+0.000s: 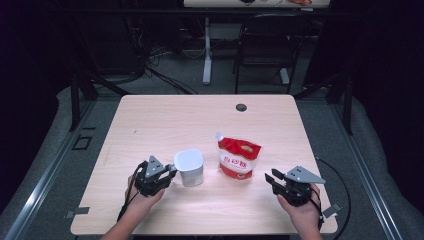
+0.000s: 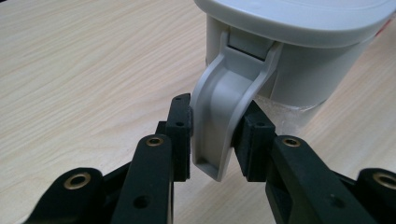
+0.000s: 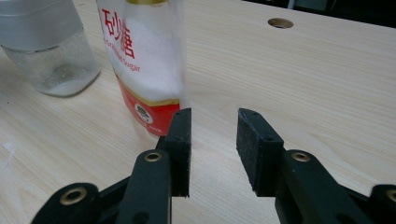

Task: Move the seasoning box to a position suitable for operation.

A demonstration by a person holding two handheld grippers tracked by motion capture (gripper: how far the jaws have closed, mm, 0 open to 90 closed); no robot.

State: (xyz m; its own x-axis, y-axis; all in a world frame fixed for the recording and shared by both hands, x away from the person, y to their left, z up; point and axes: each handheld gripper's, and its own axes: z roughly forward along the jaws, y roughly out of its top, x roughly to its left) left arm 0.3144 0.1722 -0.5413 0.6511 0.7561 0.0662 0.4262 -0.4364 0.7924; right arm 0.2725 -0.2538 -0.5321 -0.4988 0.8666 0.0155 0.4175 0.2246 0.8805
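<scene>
A clear container [image 1: 189, 166] with a grey lid stands at the table's near middle, a little white powder in its bottom [image 3: 60, 84]. My left gripper [image 1: 170, 174] reaches it from the left. In the left gripper view the jaws [image 2: 215, 119] press from both sides on the lid's grey hanging latch [image 2: 224, 93]. A red and white sugar pouch [image 1: 239, 158] stands just right of the container. My right gripper [image 1: 271, 177] rests near the front right edge, open, with bare table between its pads [image 3: 180, 140]; the pouch [image 3: 144, 60] is just ahead of it, to its left.
The wooden table [image 1: 165, 115] has a round cable hole [image 1: 241, 107] near its far edge. Beyond it stand a black chair [image 1: 265, 45] and a white desk leg [image 1: 207, 50] on grey floor. A black cable [image 1: 340, 180] loops off the table's right edge.
</scene>
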